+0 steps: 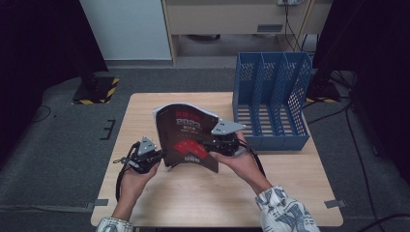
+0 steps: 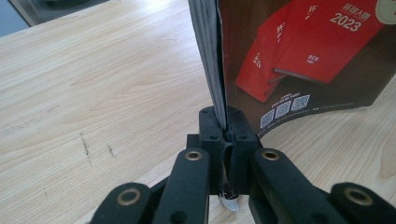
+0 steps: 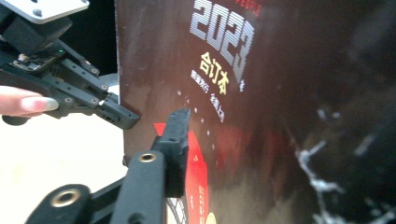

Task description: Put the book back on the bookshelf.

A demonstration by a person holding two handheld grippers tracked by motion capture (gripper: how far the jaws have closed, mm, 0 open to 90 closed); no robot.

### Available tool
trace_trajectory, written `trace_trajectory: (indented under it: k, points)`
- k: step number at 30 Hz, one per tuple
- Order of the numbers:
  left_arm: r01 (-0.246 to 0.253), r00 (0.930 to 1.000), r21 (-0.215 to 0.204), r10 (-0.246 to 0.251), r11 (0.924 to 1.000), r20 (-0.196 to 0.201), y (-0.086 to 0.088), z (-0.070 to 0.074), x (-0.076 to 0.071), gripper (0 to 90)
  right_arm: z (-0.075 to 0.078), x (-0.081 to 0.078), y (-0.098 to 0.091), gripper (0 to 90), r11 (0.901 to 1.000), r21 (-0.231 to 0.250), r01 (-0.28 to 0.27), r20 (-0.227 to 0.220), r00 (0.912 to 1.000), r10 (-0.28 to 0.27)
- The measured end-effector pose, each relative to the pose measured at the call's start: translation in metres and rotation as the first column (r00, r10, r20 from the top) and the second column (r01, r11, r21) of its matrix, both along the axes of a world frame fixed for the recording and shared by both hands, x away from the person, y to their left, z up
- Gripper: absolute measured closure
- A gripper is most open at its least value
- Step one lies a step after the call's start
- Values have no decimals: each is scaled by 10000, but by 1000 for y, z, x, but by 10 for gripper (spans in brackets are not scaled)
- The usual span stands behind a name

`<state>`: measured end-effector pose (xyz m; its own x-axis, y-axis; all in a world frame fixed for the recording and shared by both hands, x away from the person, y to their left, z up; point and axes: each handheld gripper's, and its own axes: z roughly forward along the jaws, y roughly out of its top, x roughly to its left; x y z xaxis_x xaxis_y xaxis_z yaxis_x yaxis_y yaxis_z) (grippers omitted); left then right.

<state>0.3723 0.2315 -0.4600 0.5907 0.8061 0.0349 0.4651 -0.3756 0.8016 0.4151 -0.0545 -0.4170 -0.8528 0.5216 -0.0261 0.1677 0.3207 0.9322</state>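
Note:
A dark book (image 1: 186, 130) with "2023" and red volumes on its cover stands upright and bowed over the wooden table (image 1: 193, 198). My left gripper (image 1: 159, 157) is shut on its lower left edge. In the left gripper view the jaws (image 2: 226, 126) pinch the page block and cover (image 2: 303, 56). My right gripper (image 1: 209, 145) is at the book's right side, near the bottom. In the right gripper view one finger (image 3: 176, 135) lies just in front of the cover (image 3: 243, 93), slightly off it. The other finger is hidden behind the book. The left gripper (image 3: 116, 114) also shows there, at the book's edge.
A blue file holder (image 1: 270, 96) with three slots stands at the table's back right, close to the right hand. Bare tabletop lies to the left and in front of the book. Grey floor surrounds the table.

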Motion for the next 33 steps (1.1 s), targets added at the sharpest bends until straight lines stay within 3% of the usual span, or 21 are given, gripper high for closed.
trace_trajectory:
  k: [4, 12, 18, 26, 33]
  points:
    - [21, 10000, 73, -21, 10000, 49, 0, 0, 0, 870, 0, 0, 1, 501, 10000, -24, 64, -98, 9999, -64]
    - [117, 9998, 138, -118, 9998, 136, -1, 1, -2, 872, 2, 7, -7, 431, 9983, 24, 579, -257, 9980, -578]
    - [181, 9991, 240, -190, 9995, 372, -4, 1, -3, 873, 10, 9, -14, 475, 9972, 516, 546, -185, 9984, -537]
    - [289, 9990, 180, -295, 9994, 340, -4, 1, -3, 872, 29, 8, -16, 557, 9975, 691, 141, 231, 9996, -157]
    - [351, 9989, 95, -354, 9993, 303, -3, 0, -4, 872, 37, 10, -15, 582, 9980, 552, -311, 180, 9994, 301]
